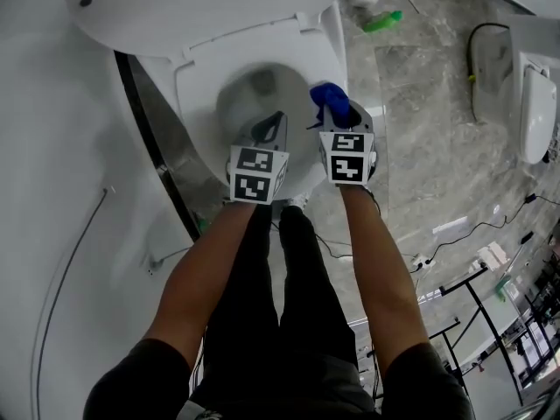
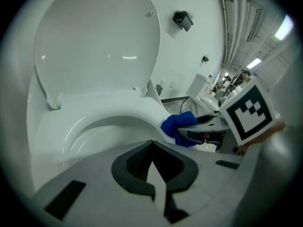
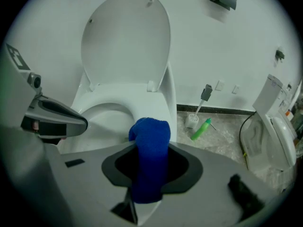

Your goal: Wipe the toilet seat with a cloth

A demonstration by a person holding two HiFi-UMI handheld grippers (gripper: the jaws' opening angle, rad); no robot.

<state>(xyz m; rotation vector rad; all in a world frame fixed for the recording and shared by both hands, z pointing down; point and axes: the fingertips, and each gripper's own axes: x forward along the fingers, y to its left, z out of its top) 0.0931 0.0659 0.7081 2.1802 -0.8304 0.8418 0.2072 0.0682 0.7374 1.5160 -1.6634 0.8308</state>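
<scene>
A white toilet stands with its lid (image 3: 125,37) raised and its seat (image 1: 197,81) down around the bowl. My right gripper (image 1: 337,112) is shut on a blue cloth (image 1: 327,97), whose folded end sticks out past the jaws over the right side of the seat (image 3: 158,100). In the right gripper view the cloth (image 3: 150,150) fills the gap between the jaws. My left gripper (image 1: 271,128) hangs over the front of the bowl, shut with nothing in it. From the left gripper view, its jaws (image 2: 152,143) meet at the tip, and the cloth (image 2: 177,125) shows to the right.
A toilet brush in its holder (image 3: 194,119) and a green bottle (image 3: 201,129) stand on the grey floor right of the toilet. A second white toilet (image 1: 535,112) and a black cable (image 1: 477,68) are further right. A curved white wall is on the left.
</scene>
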